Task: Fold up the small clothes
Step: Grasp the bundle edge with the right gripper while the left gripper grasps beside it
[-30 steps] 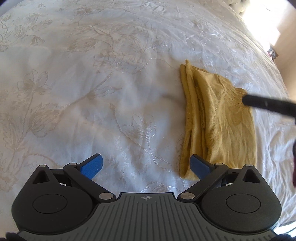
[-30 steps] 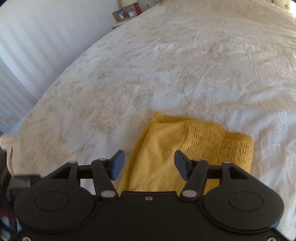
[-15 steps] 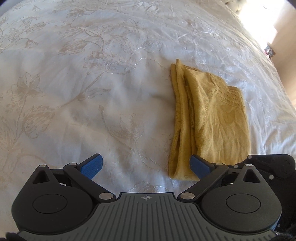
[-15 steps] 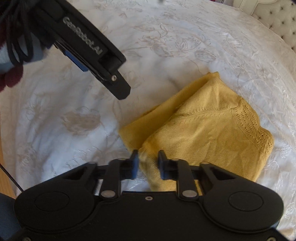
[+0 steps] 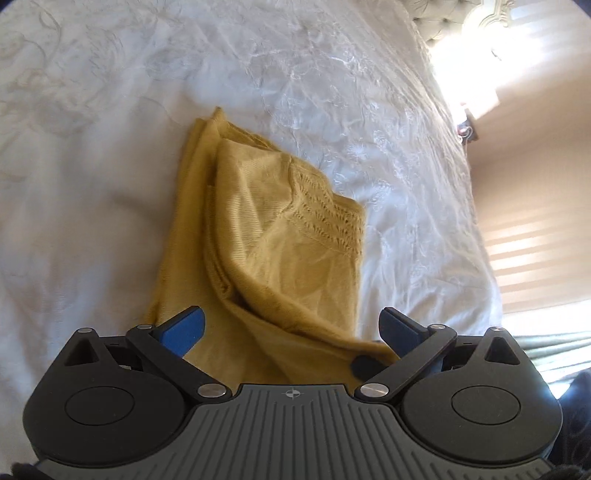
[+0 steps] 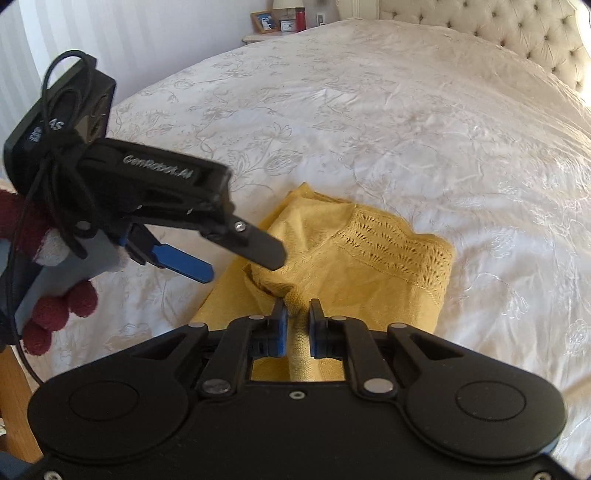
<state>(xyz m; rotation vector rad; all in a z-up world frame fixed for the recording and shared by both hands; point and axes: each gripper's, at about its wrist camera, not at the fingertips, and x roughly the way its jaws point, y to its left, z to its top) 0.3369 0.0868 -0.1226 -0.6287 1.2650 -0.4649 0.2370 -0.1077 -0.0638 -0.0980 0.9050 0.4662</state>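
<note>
A folded mustard-yellow knit garment [image 5: 266,236] lies on the white embroidered bedspread [image 5: 110,147], with a lace-patterned band at its far right corner. My right gripper [image 6: 295,317] is shut on the garment's [image 6: 369,273] near edge, a bunch of yellow fabric pinched between its blue pads. My left gripper [image 5: 291,325] stands open just above the garment's near end, which passes between its blue fingers without touching them. In the right wrist view the left gripper [image 6: 243,256] hovers over the garment's left side, fingers spread.
The bedspread [image 6: 369,110] covers a wide bed with a tufted headboard [image 6: 498,33] at the far right. A nightstand [image 6: 277,27] with a photo frame and small items stands at the far end. A person's hand in a dark red glove [image 6: 48,306] holds the left gripper.
My right gripper shut on the garment's near edge and lifted it slightly. My left gripper swung right from the bare bedspread to over the garment's near end, still open.
</note>
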